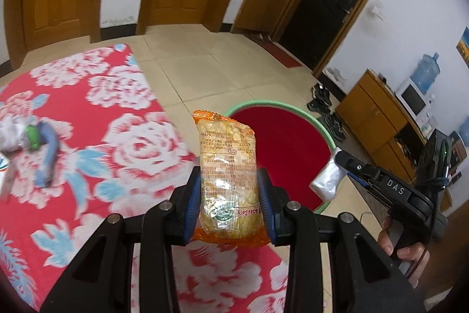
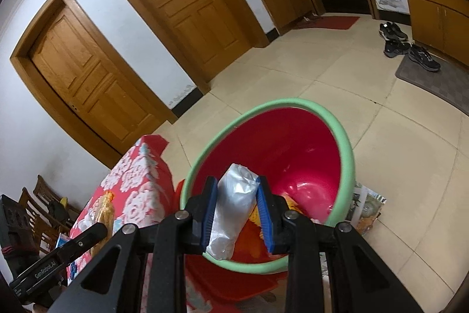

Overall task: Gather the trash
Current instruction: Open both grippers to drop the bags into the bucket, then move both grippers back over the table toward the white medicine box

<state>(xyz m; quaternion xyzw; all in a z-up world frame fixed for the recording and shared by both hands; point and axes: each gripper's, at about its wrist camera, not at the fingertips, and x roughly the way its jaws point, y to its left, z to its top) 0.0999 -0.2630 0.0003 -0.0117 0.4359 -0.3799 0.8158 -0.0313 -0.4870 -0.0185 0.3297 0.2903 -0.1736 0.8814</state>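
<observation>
Floral tablecloth (image 1: 88, 137); orange-edged clear snack packet (image 1: 227, 166)

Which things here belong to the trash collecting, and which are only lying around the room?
Part of the job:
- orange snack packet, in the left gripper
- silvery plastic wrapper, in the right gripper
- red bin with green rim
- crumpled litter on the flowered cloth

Just lying about:
- shoes
- water bottle
- microwave
- wooden chairs

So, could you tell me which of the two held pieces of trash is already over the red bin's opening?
The silvery plastic bag in the right gripper hangs above the bin; the orange noodle packet in the left gripper is beside the table edge.
</observation>
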